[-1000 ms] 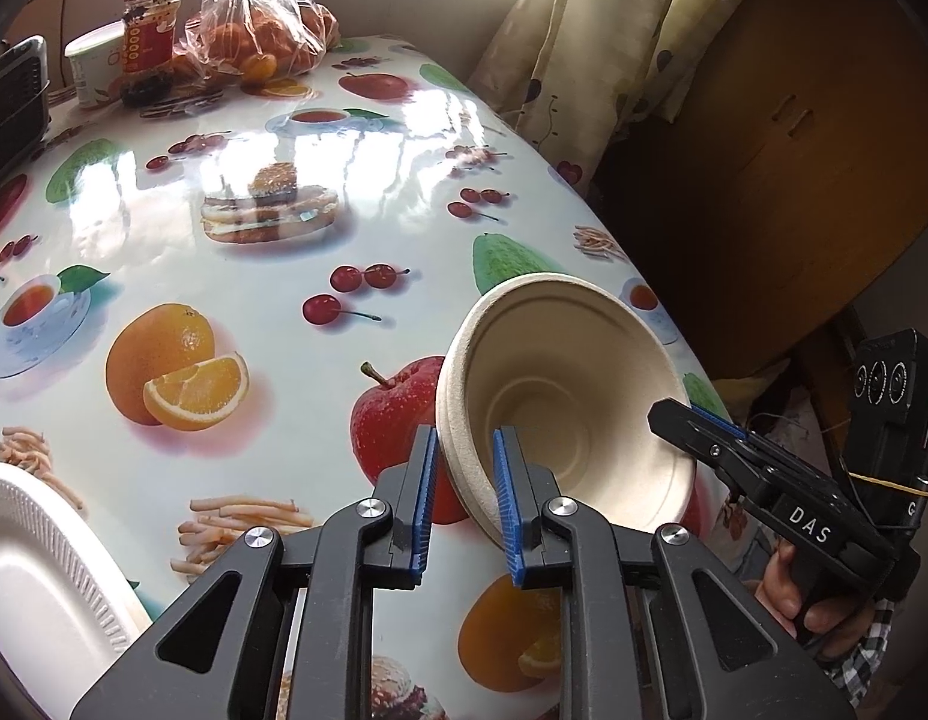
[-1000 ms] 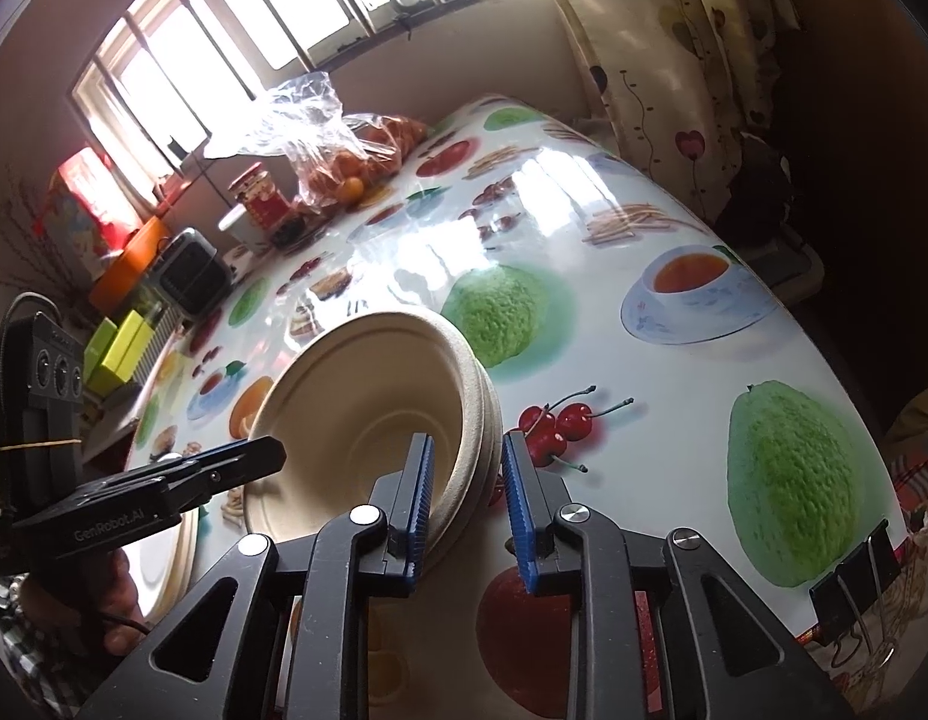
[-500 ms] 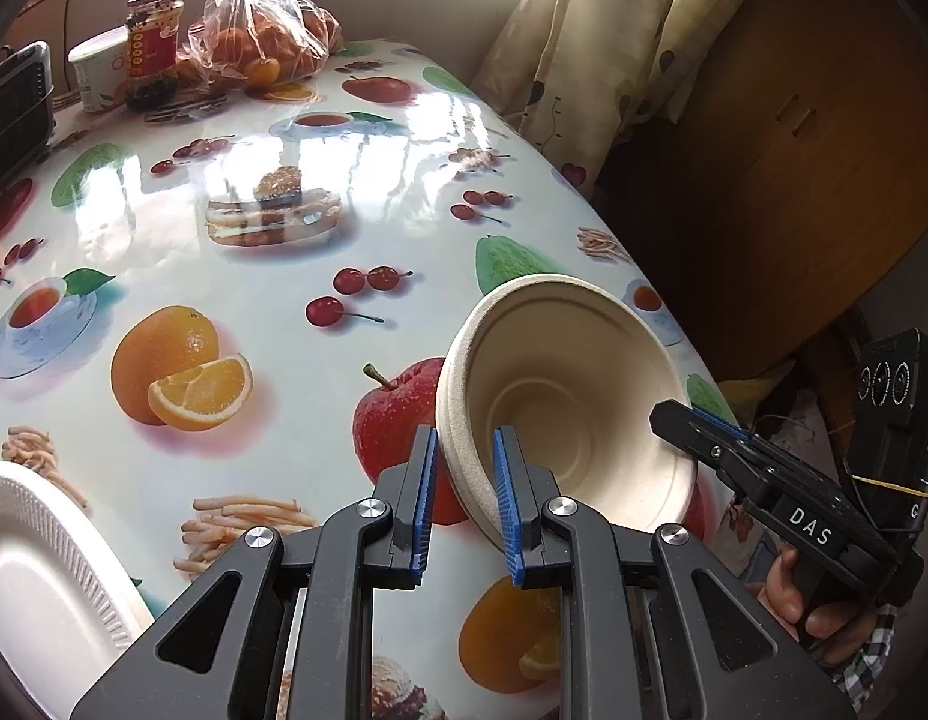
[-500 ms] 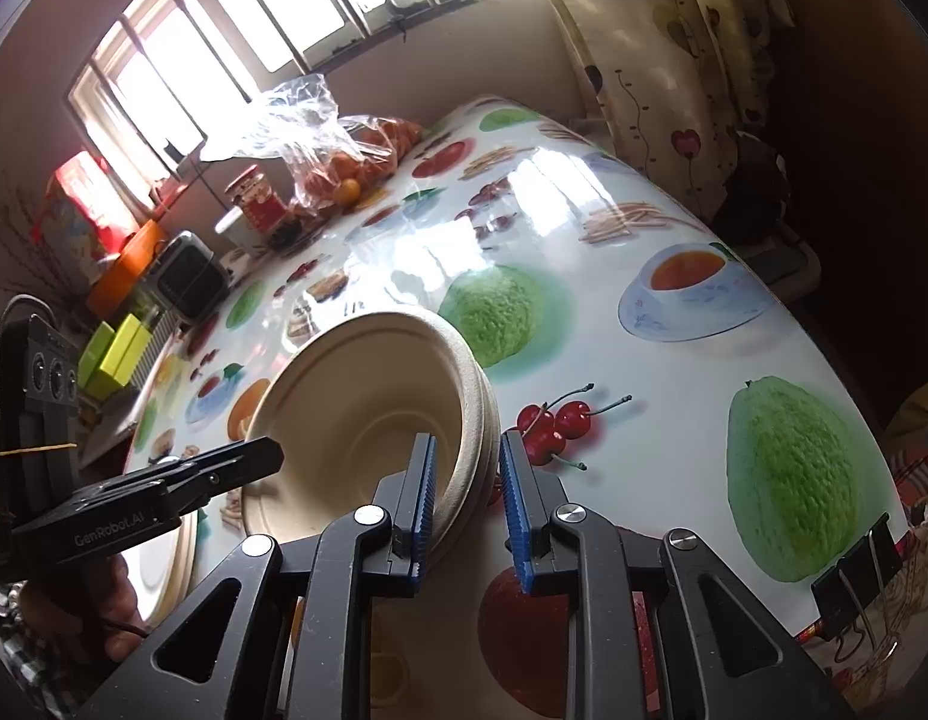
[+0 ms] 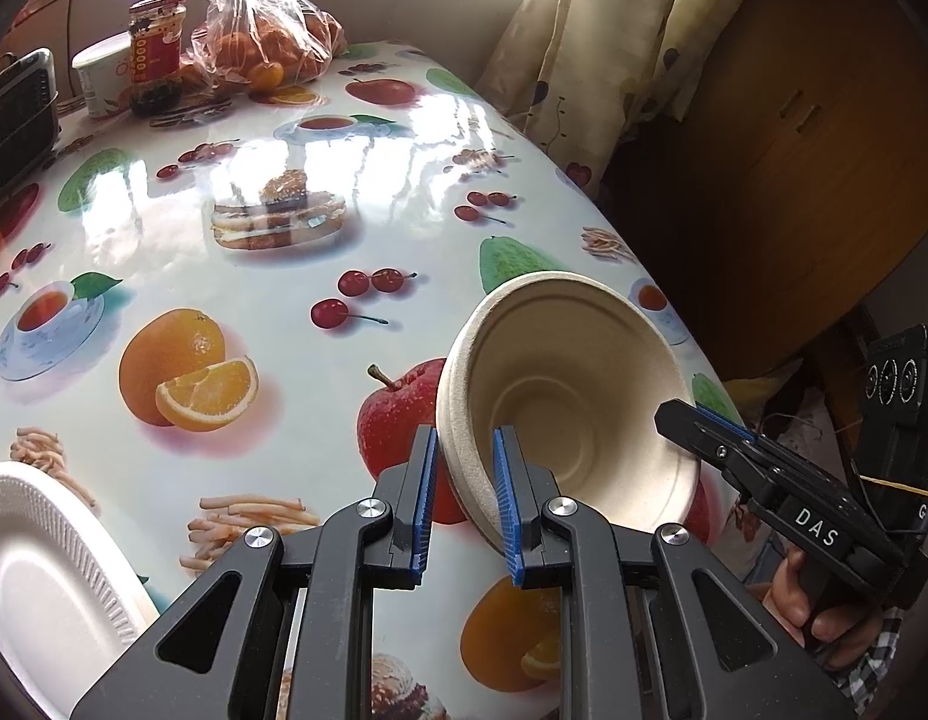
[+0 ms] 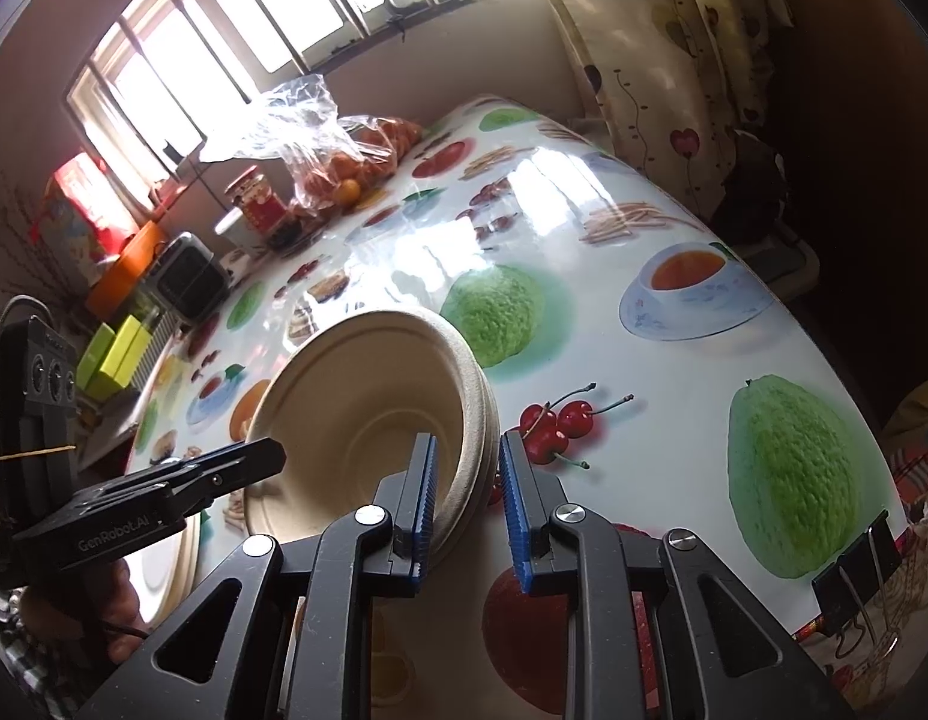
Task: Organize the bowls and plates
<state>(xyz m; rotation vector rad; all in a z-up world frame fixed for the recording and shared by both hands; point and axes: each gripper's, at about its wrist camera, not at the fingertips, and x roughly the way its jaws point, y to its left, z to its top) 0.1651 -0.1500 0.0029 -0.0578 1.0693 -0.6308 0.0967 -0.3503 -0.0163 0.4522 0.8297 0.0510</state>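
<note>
A stack of beige paper bowls (image 5: 560, 390) is held between both grippers above the fruit-print table (image 5: 224, 240). My left gripper (image 5: 464, 498) is shut on the stack's near rim. My right gripper (image 5: 698, 420) comes in from the right at the opposite rim. In the right wrist view the bowl stack (image 6: 368, 414) stands tilted; my right gripper (image 6: 464, 498) has its jaws around the rim with a visible gap on the right side. The left gripper (image 6: 266, 456) shows at the bowls' far edge. A white foam plate (image 5: 38, 576) lies at the table's near left.
At the table's far end stand a bag of oranges (image 5: 266, 54), a red jar (image 5: 158, 36), a white cup (image 5: 98, 78) and a small black heater (image 5: 14, 120). A curtain (image 5: 584, 60) and a wooden cabinet (image 5: 794, 150) are on the right. A binder clip (image 6: 854, 576) grips the table edge.
The right gripper's jaws have spread slightly around the bowl rim. The bowl stack stays almost still in the left gripper.
</note>
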